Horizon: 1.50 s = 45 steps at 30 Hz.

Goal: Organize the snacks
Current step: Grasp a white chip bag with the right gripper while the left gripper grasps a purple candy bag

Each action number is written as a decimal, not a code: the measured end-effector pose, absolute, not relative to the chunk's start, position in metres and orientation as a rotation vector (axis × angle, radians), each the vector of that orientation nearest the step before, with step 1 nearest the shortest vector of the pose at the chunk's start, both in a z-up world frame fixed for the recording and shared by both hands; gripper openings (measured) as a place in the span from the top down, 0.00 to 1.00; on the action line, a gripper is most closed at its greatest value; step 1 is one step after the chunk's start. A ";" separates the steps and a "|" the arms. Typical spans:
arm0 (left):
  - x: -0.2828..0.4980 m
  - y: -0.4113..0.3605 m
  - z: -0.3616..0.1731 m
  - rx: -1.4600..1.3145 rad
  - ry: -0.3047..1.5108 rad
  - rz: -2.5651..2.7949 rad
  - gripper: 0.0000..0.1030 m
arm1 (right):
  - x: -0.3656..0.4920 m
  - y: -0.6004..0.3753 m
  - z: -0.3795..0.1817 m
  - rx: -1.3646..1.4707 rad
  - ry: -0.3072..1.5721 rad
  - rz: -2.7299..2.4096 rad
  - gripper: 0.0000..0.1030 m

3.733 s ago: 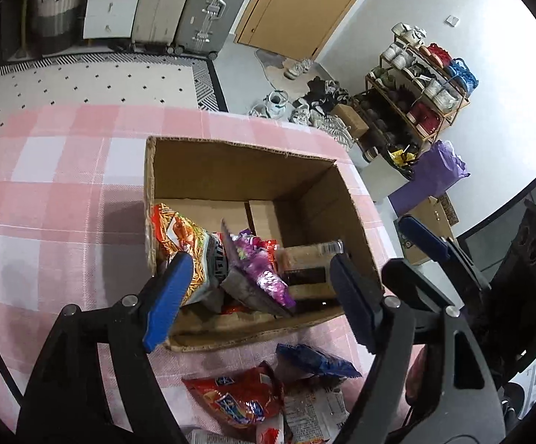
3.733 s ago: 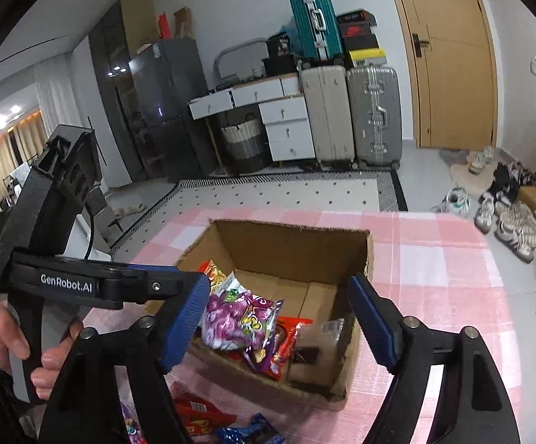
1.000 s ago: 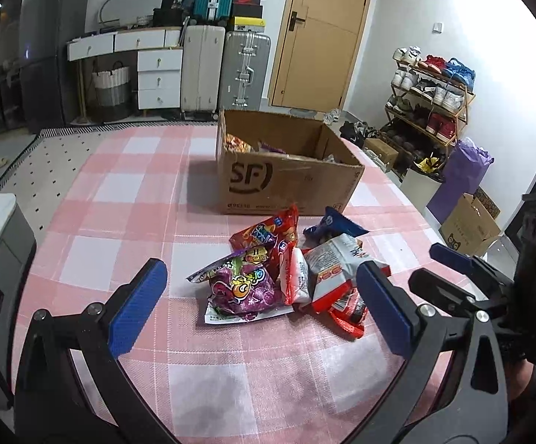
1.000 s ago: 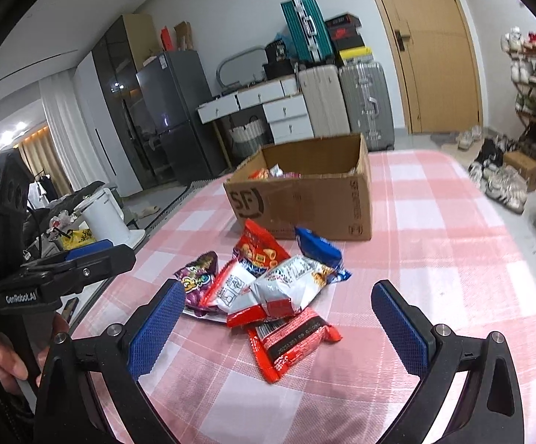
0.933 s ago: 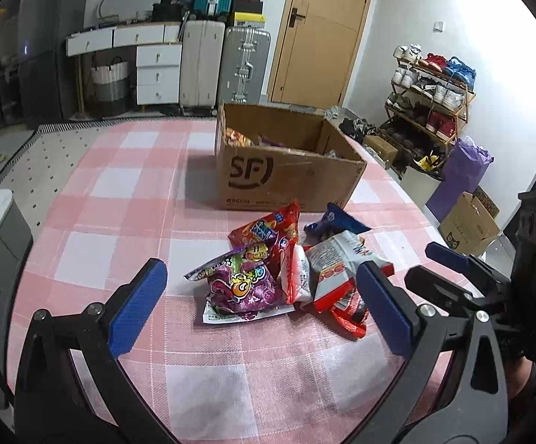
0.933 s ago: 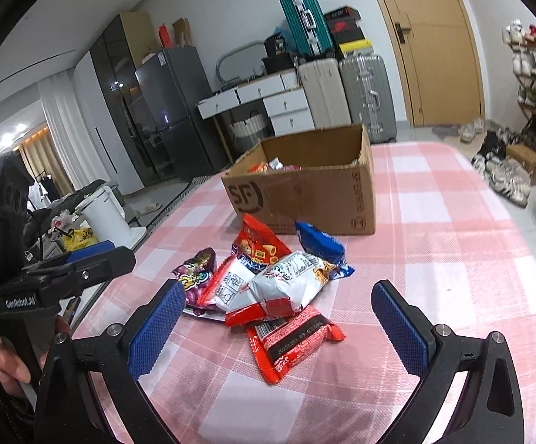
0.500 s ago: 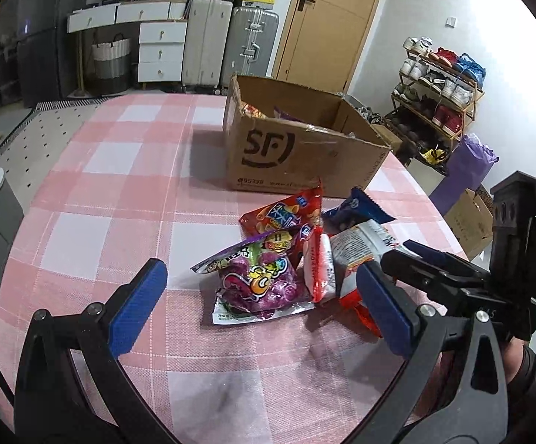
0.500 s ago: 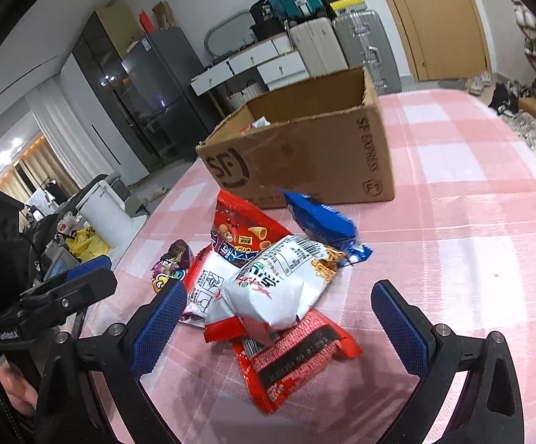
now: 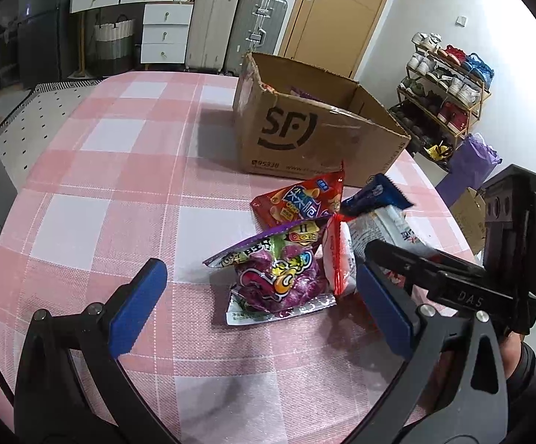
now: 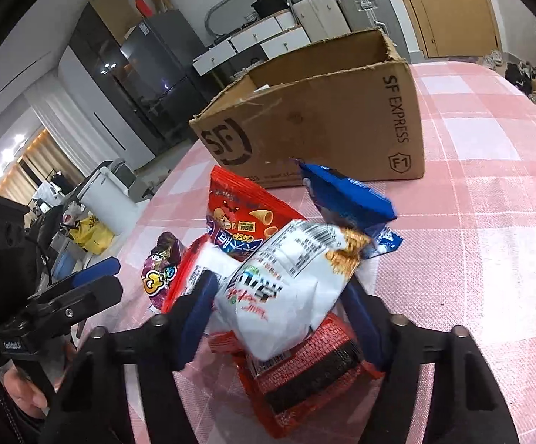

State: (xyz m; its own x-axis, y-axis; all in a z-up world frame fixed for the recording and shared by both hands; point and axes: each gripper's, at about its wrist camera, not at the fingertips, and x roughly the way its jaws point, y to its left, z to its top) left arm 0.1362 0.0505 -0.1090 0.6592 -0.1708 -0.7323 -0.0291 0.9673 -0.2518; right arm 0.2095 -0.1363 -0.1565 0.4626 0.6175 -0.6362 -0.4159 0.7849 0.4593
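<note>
A pink checked table (image 9: 120,199) bears a cardboard box (image 9: 304,140) and snack packets (image 9: 290,255).

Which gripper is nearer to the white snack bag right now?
Right. The right gripper has the white snack bag between its closing jaws. The left gripper hangs open beside it, in front of the purple snack bag.

Beyond a pink checked tablecloth (image 9: 127,192) stand silver suitcases (image 9: 238,33), white drawers (image 9: 164,33), a wooden door (image 9: 338,11), a shoe rack (image 9: 449,85), a purple bag (image 9: 471,162) and a dark fridge (image 10: 157,70).
</note>
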 end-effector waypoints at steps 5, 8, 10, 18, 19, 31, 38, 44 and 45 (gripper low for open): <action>0.137 0.057 -0.112 -0.272 0.859 -0.071 0.01 | 0.208 -0.136 -0.159 0.283 0.878 0.679 0.56; 0.137 0.058 -0.113 -0.272 0.863 -0.066 0.01 | 0.204 -0.138 -0.157 0.292 0.863 0.677 0.56; 0.137 0.058 -0.114 -0.274 0.866 -0.067 0.01 | 0.202 -0.140 -0.154 0.289 0.850 0.676 0.56; 0.137 0.063 -0.120 -0.287 0.896 -0.052 0.01 | 0.188 -0.150 -0.144 0.286 0.809 0.666 0.56; 0.137 0.064 -0.123 -0.291 0.902 -0.053 0.01 | 0.186 -0.152 -0.143 0.286 0.805 0.663 0.56; 0.154 0.071 -0.149 -0.377 0.982 -0.091 0.01 | 0.175 -0.160 -0.142 0.293 0.792 0.665 0.56; 0.163 0.065 -0.155 -0.399 0.991 -0.133 0.01 | 0.174 -0.162 -0.141 0.291 0.787 0.670 0.56; 0.165 0.065 -0.158 -0.405 0.990 -0.134 0.04 | 0.174 -0.159 -0.142 0.282 0.793 0.676 0.56; 0.166 0.065 -0.159 -0.408 0.992 -0.133 0.07 | 0.174 -0.160 -0.142 0.283 0.792 0.676 0.56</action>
